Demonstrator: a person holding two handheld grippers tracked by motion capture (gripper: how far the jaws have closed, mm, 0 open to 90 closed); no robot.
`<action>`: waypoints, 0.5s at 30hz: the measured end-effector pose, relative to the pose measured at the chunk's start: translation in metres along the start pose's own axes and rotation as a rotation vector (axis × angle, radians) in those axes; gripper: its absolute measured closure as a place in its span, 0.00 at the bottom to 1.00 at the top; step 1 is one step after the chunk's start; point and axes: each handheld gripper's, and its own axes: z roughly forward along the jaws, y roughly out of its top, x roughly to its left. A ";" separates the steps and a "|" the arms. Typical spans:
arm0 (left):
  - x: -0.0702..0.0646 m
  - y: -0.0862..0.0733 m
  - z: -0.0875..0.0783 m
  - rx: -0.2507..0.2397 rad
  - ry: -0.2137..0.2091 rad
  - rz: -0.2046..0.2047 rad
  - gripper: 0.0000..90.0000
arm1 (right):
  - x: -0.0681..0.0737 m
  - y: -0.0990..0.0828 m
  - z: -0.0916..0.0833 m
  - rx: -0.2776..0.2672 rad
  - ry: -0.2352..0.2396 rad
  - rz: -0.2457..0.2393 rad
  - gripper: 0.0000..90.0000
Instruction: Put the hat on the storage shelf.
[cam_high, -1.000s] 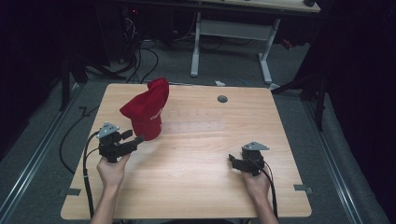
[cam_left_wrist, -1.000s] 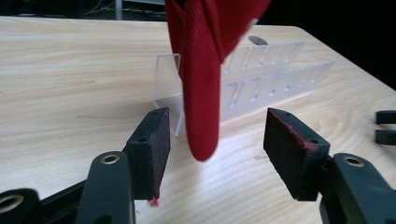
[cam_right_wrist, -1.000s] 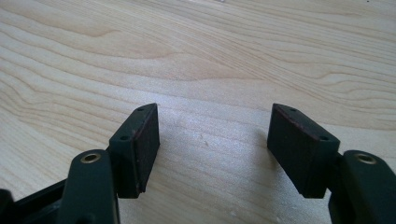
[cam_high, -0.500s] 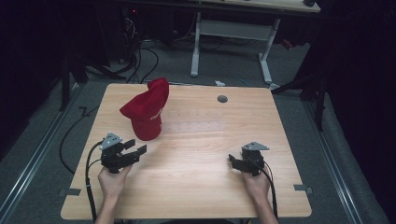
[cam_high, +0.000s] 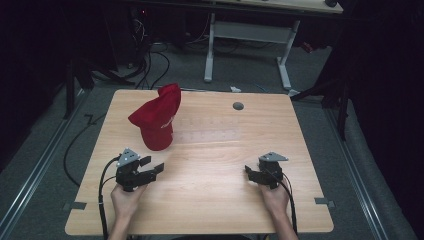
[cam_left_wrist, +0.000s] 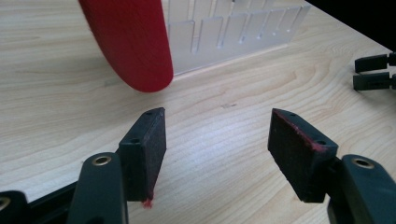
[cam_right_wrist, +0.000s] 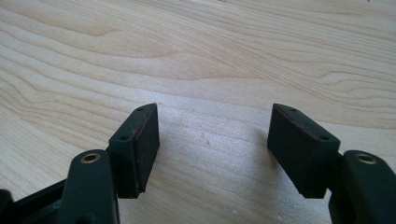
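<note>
A red cap (cam_high: 157, 119) stands propped up on a clear plastic rack (cam_high: 207, 129) at the left back of the wooden table (cam_high: 210, 200). My left gripper (cam_high: 152, 169) rests near the front left, open and empty, a short way in front of the cap. In the left gripper view the cap's red brim (cam_left_wrist: 128, 42) curves down ahead of the jaws, beside the clear rack (cam_left_wrist: 229, 32), and my left gripper (cam_left_wrist: 215, 140) holds nothing. My right gripper (cam_high: 248, 172) lies at the front right, open; in its own view my right gripper (cam_right_wrist: 212, 135) frames bare wood.
A small grey round cap (cam_high: 238, 106) sits in the tabletop near the back edge. A white-legged desk (cam_high: 250, 30) and cables (cam_high: 150, 60) stand on the floor beyond the table. The other gripper's jaws (cam_left_wrist: 373, 72) show at the right of the left gripper view.
My left gripper has drawn back from the cap toward the table's front edge. The cap stays standing on the rack. The right gripper has not moved.
</note>
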 end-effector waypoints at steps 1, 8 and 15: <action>0.000 -0.002 0.000 0.005 -0.002 -0.001 0.41 | 0.000 0.000 0.000 0.000 0.000 0.000 0.38; -0.007 -0.012 0.001 0.033 -0.013 0.013 0.40 | 0.000 0.000 0.000 -0.001 0.000 -0.003 0.38; -0.011 -0.025 0.006 0.057 -0.015 0.024 0.39 | 0.000 0.000 0.000 -0.001 0.001 -0.003 0.38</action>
